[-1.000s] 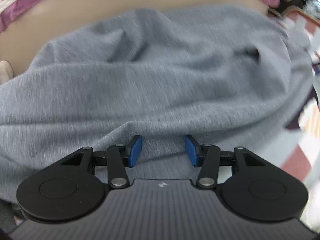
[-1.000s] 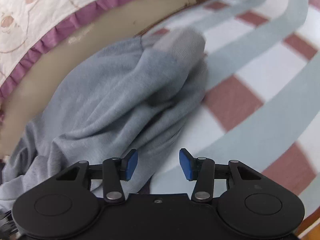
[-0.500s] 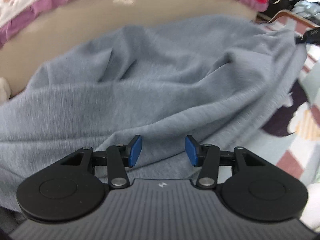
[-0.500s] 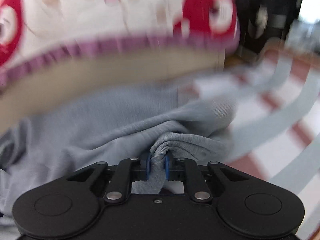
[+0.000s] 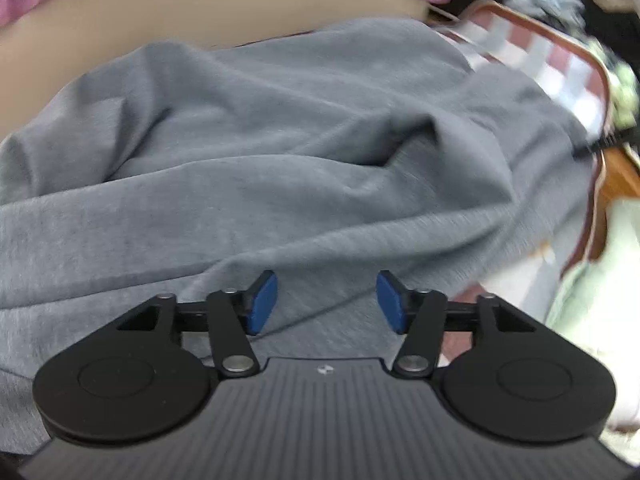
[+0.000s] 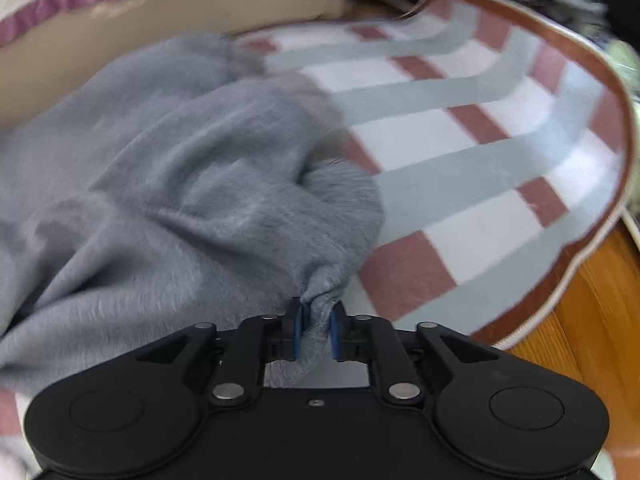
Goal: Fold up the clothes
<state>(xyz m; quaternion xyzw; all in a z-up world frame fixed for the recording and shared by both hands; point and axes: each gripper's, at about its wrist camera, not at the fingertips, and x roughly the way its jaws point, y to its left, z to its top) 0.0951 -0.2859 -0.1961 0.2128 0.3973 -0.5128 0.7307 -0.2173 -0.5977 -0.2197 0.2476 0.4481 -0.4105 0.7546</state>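
The grey garment (image 6: pixel 172 184) lies rumpled in soft, heathered knit folds across the checked mat (image 6: pixel 480 128), next to the tan edge of a bed (image 6: pixel 120 20). The right gripper (image 6: pixel 315 330) is pinched tight on a bunched edge of the cloth, so this looks like the gathering and spreading stage before any fold. The left gripper (image 5: pixel 326 300) hovers over the fabric with its blue pads (image 5: pixel 262 300) spread apart, holding nothing. Next, it likely needs to catch a matching edge.

garment (image 5: pixel 280 168): grey matt knit | rug (image 6: pixel 480 140): smooth checked | floor (image 6: pixel 592 320): glossy wood
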